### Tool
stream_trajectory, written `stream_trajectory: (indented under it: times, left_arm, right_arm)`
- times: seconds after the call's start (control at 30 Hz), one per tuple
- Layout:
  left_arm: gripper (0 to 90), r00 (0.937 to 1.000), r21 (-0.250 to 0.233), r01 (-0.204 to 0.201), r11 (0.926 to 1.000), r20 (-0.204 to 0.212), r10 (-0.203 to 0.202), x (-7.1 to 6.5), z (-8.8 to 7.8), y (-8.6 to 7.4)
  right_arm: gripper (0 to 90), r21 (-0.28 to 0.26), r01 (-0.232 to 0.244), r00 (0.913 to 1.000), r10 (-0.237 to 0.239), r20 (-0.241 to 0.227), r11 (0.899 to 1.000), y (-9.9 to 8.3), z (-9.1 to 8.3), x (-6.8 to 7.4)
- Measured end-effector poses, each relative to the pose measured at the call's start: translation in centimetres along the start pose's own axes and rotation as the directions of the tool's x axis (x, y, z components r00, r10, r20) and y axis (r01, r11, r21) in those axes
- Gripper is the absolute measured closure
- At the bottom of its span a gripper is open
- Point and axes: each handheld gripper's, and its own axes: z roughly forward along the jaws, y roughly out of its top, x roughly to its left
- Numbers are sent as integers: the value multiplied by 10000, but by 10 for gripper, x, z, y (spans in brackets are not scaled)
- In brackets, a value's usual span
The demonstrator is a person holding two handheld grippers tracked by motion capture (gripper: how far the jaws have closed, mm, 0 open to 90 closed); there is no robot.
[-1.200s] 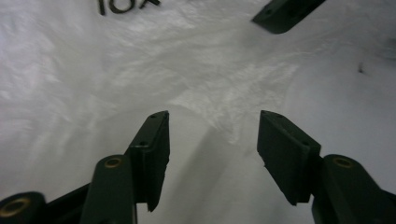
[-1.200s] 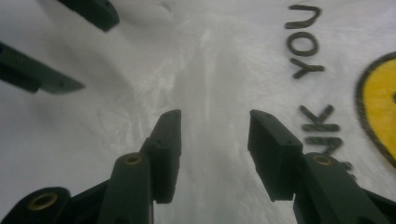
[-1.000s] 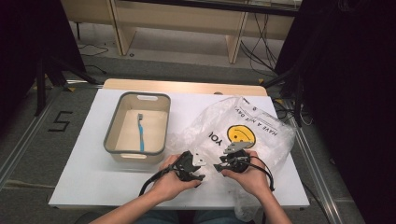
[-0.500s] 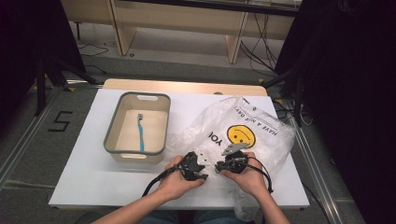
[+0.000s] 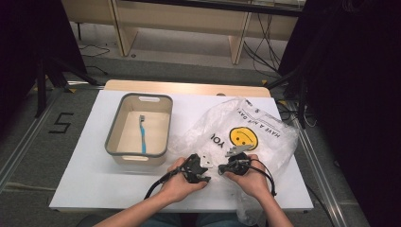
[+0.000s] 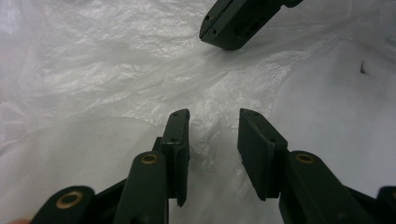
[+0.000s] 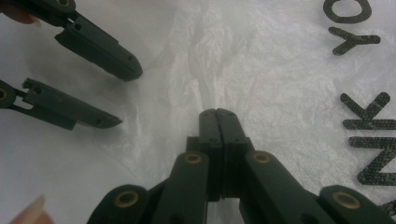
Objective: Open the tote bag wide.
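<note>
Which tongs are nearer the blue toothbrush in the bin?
Left. The left tongs sit just off the bin's near right corner, close to the toothbrush; the right tongs are farther right, on the plastic bag.

right gripper [image 7: 217, 113] jaws just closed, pinching plastic bag [image 7: 261, 70] film, left gripper [image 6: 214, 133] narrowed

Table's [image 5: 94, 189] lit bright from overhead while the room edges go nearly black. Plastic bag [image 5: 246, 127] glares white, close-ups look soft, jaws throw faint shadows.
</note>
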Motion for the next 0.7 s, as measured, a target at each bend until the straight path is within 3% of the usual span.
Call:
stream_trajectory:
  times: [0.33,0.53,0.57,0.6,0.63,0.67,0.7]
  left_arm:
    - [631,10000,-16,19,10000,-11,-19,0,0,0]
    - [630,10000,-21,22,10000,-6,-22,0,0,0]
    - [629,10000,-24,23,10000,-17,-23,0,0,0]
    - [629,10000,-24,23,10000,-17,-23,0,0,0]
    - [630,10000,-20,11,10000,-18,-11,0,0,0]
    - [629,10000,-20,11,10000,-18,-11,0,0,0]
    - [630,10000,-21,13,10000,-16,-13,0,0,0]
  right_arm:
    - [900,-306,-177,9997,182,137,9994,1,-4,-1]
    - [900,-1223,-323,9977,392,548,9920,5,-22,-2]
    - [900,-1630,-303,9958,439,803,9862,8,-32,-2]
    - [900,-1630,-303,9958,439,803,9862,8,-32,-2]
    - [900,-2060,-249,9927,484,1102,9782,10,-41,-2]
    - [900,-2060,-249,9927,484,1102,9782,10,-41,-2]
    - [900,-2483,-105,9887,471,1423,9686,12,-49,-2]
